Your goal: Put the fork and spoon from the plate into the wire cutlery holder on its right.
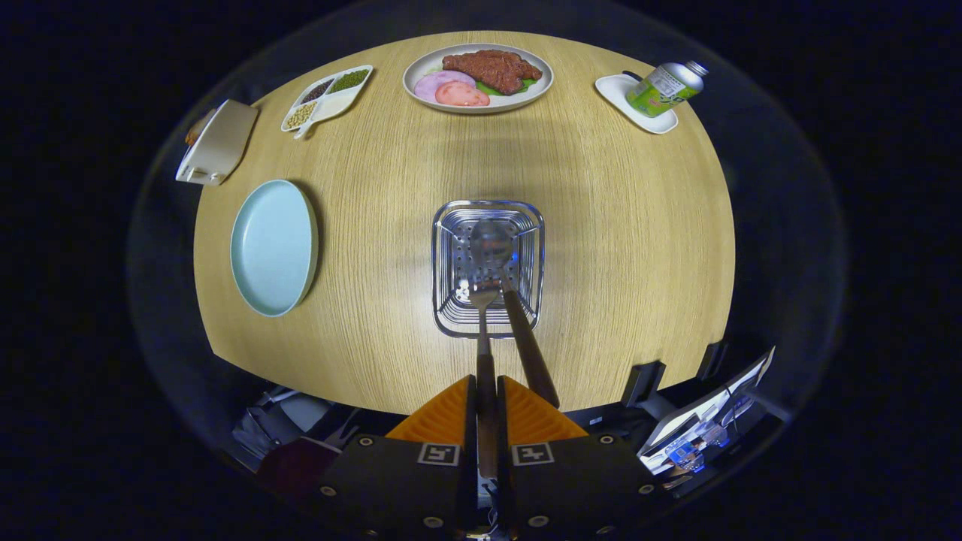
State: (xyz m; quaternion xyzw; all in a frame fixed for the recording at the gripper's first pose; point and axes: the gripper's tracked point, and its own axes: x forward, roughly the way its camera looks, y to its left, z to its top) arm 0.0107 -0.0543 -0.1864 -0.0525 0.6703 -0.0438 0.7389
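I look straight down on the wire cutlery holder (pixel 451 263), which stands on the wooden table (pixel 616 248) to the right of the light blue plate (pixel 274 248). The plate's surface is bare. My gripper (pixel 486 391) is shut on the fork's handle. The fork (pixel 485 330) hangs tines-down, its head inside the holder's near end. The spoon (pixel 526 349) stands in the holder just right of the fork, bowl down among the wires, and its brown handle leans out toward my right finger (pixel 533 417).
Across the table sit a plate of meat and sliced food (pixel 479 79), a divided dish of beans (pixel 327 98), a white lidded container (pixel 218 143) and a green bottle lying on a small white tray (pixel 646 94). Equipment lies below the table's near edge.
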